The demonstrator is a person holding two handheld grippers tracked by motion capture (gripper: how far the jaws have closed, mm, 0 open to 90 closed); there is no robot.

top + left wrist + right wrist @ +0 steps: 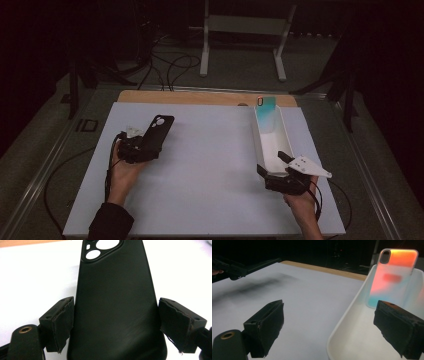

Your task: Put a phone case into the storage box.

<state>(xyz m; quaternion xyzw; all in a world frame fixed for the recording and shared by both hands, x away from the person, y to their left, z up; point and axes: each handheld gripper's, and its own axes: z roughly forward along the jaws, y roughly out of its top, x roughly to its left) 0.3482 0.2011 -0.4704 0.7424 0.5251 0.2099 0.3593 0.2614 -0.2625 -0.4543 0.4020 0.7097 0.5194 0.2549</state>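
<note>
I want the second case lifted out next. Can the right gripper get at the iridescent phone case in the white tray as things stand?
Probably yes. The right gripper sits at the white tray's near end, jaws open astride its wall, and the iridescent phone case leans unobstructed at the far end. The left gripper holds the black case well aside.

**Tool and Case Positions, High View**

The left tool (142, 145) grips a black phone case (157, 131), which projects forward and rightward from its jaws, raised over the white tabletop (210, 165). The right tool (280, 172) straddles the near wall of a white tray (261, 150). A gradient-coloured phone case (266, 112) leans at the tray end farthest from that tool.
</note>
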